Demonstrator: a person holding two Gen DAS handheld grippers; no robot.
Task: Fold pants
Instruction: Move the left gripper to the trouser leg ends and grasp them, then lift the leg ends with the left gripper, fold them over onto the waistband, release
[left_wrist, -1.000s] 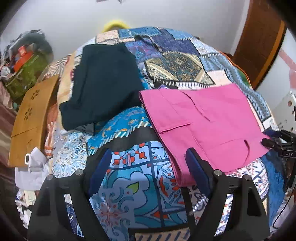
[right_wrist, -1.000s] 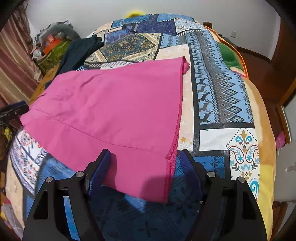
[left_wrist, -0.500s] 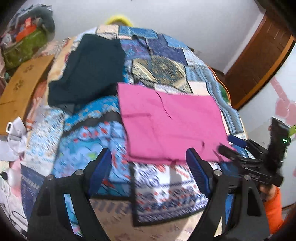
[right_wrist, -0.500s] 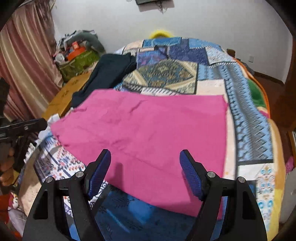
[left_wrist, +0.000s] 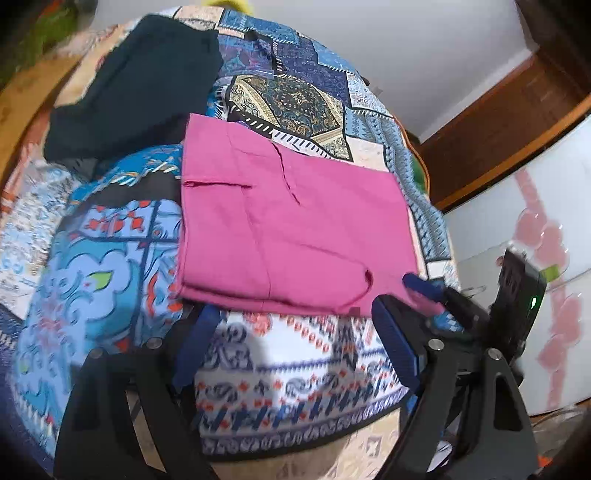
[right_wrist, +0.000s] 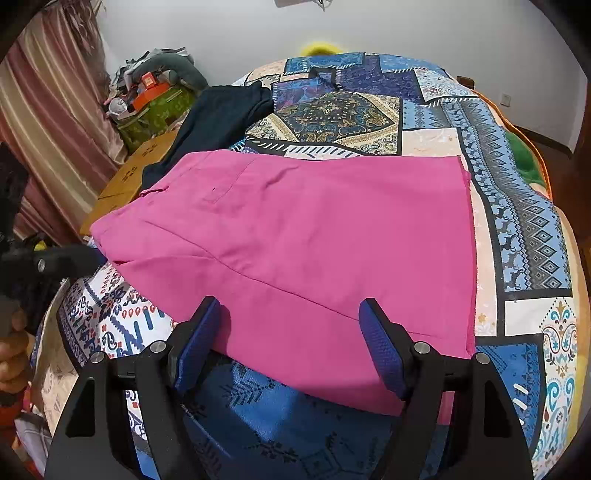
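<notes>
**Pink pants flat on the bed, both grippers empty**

The pink pants (right_wrist: 295, 251) lie folded and flat across the patchwork bedspread (right_wrist: 524, 229), filling the middle of the right wrist frame; in the left wrist frame they sit centre, just right of a dark folded garment (left_wrist: 133, 85) at the upper left. The right gripper (right_wrist: 290, 347) hovers at the pants' near edge, fingers wide and holding nothing; the left gripper (left_wrist: 291, 354) hangs near the bed's lower edge, fingers likewise wide apart and empty.
</notes>
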